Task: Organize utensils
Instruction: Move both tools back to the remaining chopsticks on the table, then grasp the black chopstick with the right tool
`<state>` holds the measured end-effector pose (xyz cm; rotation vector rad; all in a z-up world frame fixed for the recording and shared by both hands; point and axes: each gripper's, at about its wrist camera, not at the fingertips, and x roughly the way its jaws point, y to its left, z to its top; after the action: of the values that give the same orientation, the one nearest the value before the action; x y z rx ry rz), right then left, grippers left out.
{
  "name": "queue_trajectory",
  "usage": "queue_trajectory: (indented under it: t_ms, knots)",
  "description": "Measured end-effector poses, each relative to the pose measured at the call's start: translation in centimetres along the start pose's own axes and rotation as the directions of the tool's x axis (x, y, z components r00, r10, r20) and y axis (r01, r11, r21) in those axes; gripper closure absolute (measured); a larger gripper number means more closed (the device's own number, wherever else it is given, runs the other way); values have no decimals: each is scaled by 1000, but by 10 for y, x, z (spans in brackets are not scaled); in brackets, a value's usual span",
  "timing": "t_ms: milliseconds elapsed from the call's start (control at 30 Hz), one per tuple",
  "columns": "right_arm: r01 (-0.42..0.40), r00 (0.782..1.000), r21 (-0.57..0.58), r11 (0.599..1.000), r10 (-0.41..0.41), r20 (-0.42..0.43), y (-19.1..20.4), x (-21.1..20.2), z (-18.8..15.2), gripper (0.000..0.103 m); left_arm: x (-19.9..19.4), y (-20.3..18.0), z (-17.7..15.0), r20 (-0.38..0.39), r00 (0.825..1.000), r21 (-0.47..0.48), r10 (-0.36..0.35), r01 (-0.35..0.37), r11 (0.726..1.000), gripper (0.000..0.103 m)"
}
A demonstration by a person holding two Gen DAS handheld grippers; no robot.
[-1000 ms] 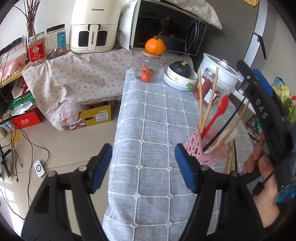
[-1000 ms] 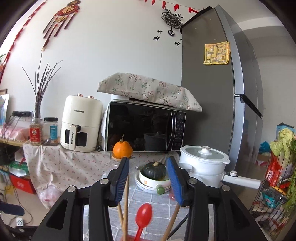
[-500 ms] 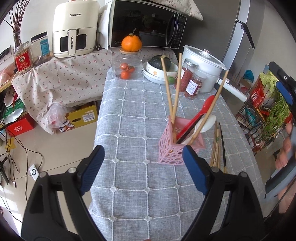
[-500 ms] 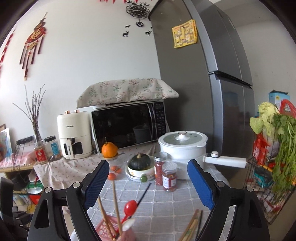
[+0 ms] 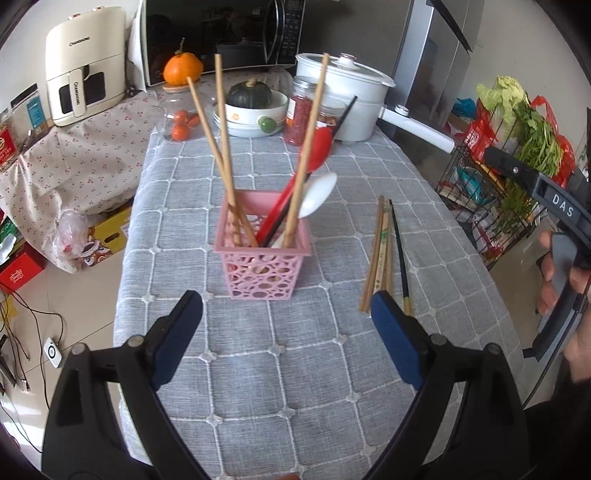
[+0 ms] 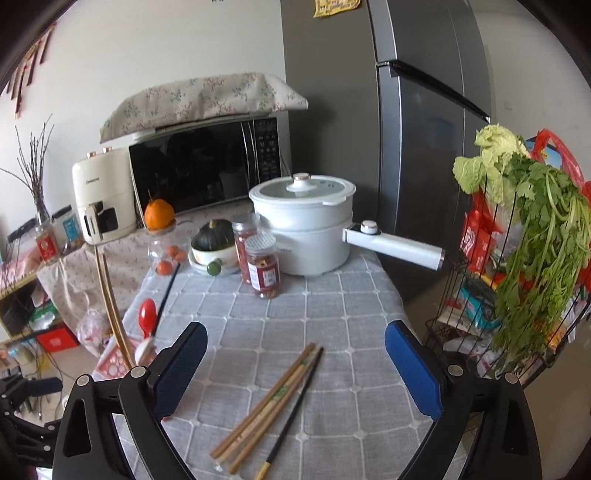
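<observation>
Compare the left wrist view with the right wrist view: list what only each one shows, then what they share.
Only the left wrist view: the whole pink basket, the white spoon, the floor with the white device, and the person's right hand.
Only the right wrist view: the microwave's cloth cover and the fridge note.
Both: loose chopsticks on the grey tablecloth, red spoon, white pot.

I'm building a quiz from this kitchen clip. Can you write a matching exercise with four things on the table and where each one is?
Things:
1. red spoon
2. loose chopsticks
3. dark green squash
4. orange fruit

Places:
A. in a white bowl
B. flat on the grey tablecloth
C. atop a glass jar
D. standing in the pink basket

Pairs: 1-D, 2-B, 3-A, 4-C
</observation>
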<state>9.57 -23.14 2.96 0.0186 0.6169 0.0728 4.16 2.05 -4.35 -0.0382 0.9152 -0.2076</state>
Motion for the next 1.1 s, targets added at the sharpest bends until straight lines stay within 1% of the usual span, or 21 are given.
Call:
queue_trajectory:
  t_ms: [100,200,300,433,567,767,833,900,933,1000,1100]
  knots:
    - [-10,995,-2,1000,10,-100,-9,17,-11,5,9,-14,1,-19,1000,17,-1,2,1000,11]
    - [-24,978,12,1000,26,-207,-18,36,-21,5,17,-26,2,-33,999,30,-5,6,1000,11]
    - [-29,953,16,999,32,-303,-23,55,-31,5,22,-34,2,-44,999,46,-6,8,999,11]
    - [-31,910,6,1000,30,-413,-27,79,-45,5,29,-38,3,-63,998,52,-5,8,999,11]
    - [-27,875,27,999,37,-483,-35,102,-54,5,31,-36,3,-78,997,42,-15,18,999,11]
    - [-23,843,71,997,58,-534,-37,131,-58,6,33,-38,4,-84,995,39,-45,48,998,11]
    - [-27,833,82,996,68,-550,-33,141,-59,11,34,-38,6,-86,995,36,-55,58,998,11]
    - [-29,820,86,996,73,-567,-29,151,-61,25,33,-38,6,-86,994,33,-64,67,997,11]
    - [-27,813,91,996,75,-577,-27,156,-62,28,32,-38,7,-86,994,33,-67,70,997,12]
    - [-30,802,103,994,85,-591,-24,164,-65,42,31,-37,6,-84,994,33,-71,74,997,14]
    - [-22,791,106,994,82,-606,-21,173,-68,53,28,-35,5,-80,994,37,-74,77,996,18]
